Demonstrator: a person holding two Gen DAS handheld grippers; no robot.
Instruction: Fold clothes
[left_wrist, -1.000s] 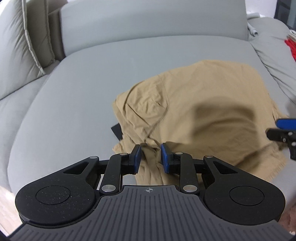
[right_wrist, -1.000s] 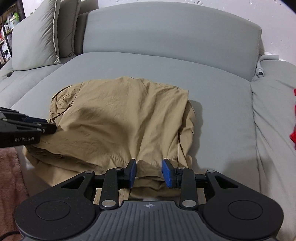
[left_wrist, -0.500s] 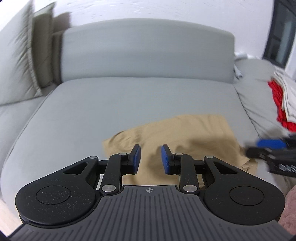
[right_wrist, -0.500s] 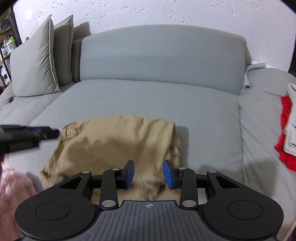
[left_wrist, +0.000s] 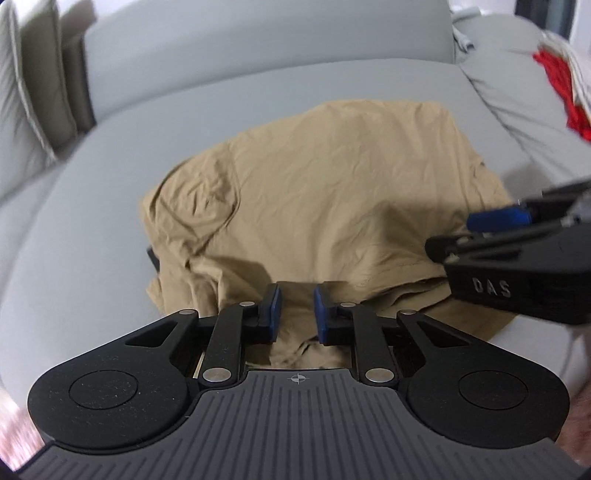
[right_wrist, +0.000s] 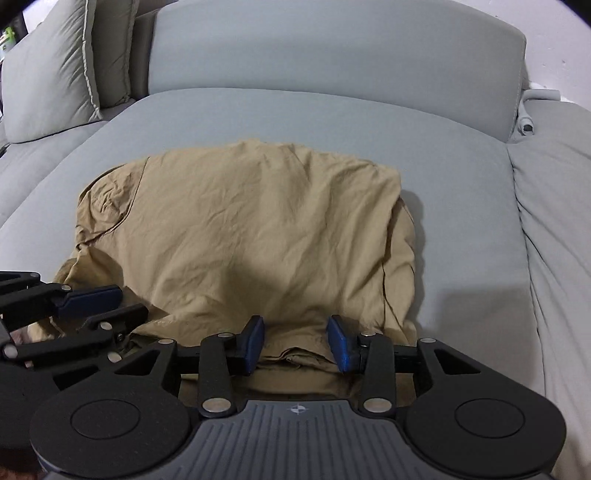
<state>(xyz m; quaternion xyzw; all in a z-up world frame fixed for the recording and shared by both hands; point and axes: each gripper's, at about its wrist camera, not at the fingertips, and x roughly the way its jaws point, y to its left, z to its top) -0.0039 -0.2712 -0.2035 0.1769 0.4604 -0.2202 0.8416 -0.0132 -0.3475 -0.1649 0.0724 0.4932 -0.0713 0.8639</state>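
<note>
Tan garment (left_wrist: 332, 192) lies folded over on the grey sofa seat (left_wrist: 92, 229), wrinkled, its layered edges stacked along the near side. In the right wrist view the same cloth (right_wrist: 251, 229) covers the middle of the seat cushion, well short of the backrest (right_wrist: 332, 48).

Your left gripper (left_wrist: 295, 310) sits low at the near edge of the garment. Its 2 blue pads (left_wrist: 275, 314) stand apart with cloth showing in the gap; whether they touch the fabric cannot be told. Left-hand layers bunch up just beside it.

Your right gripper (right_wrist: 297, 341) is at the near right part of the garment, fingers spread wider, with the stacked hem in the gap between the pads (right_wrist: 255, 341). Nothing is pinched.

Each gripper shows in the other's camera: the right one (left_wrist: 480, 236) enters from the right edge over the garment's near corner, the left one (right_wrist: 99, 310) from the left edge over the crumpled corner.

Surroundings: grey cushions (right_wrist: 48, 66) at the far left, a red item (left_wrist: 561, 74) on the neighbouring seat at the right, blurred.
</note>
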